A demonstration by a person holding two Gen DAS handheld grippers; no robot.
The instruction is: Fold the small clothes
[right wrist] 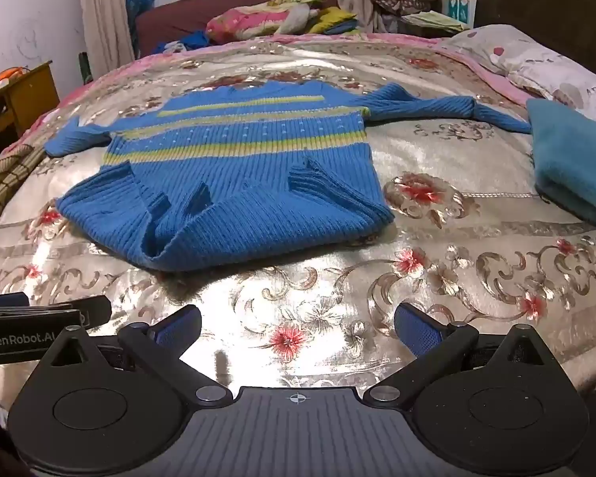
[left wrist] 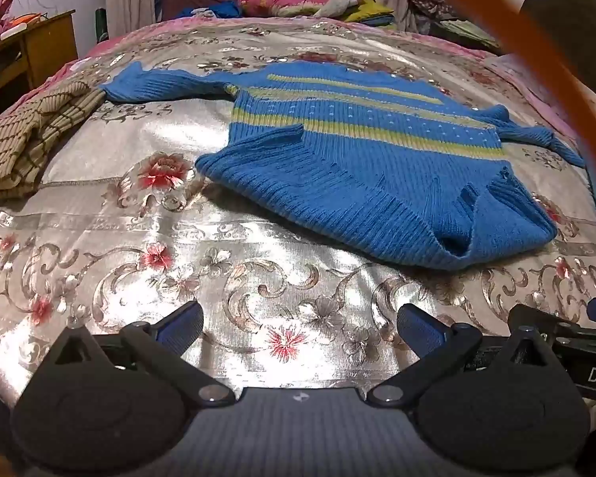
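A small blue knitted sweater (left wrist: 357, 147) (right wrist: 234, 167) with yellow-green stripes lies flat on the shiny floral bedspread (left wrist: 139, 238) (right wrist: 457, 258), sleeves spread out to both sides, hem nearest me and rumpled. My left gripper (left wrist: 300, 322) hovers open over the bedspread, short of the hem and to its left. Beside it, my right gripper (right wrist: 298, 324) also stands open with nothing between its fingers, just in front of the hem. Part of the right gripper (left wrist: 576, 342) shows at the edge of the left wrist view, and part of the left gripper (right wrist: 39, 326) in the right wrist view.
A brown checked cloth (left wrist: 24, 135) lies at the bed's left edge, a folded teal cloth (right wrist: 576, 167) at the right. Pillows and piled clothes (right wrist: 290, 16) sit at the far end. A wooden stand (left wrist: 28, 51) is left of the bed. An orange strap (left wrist: 536, 59) crosses the left view.
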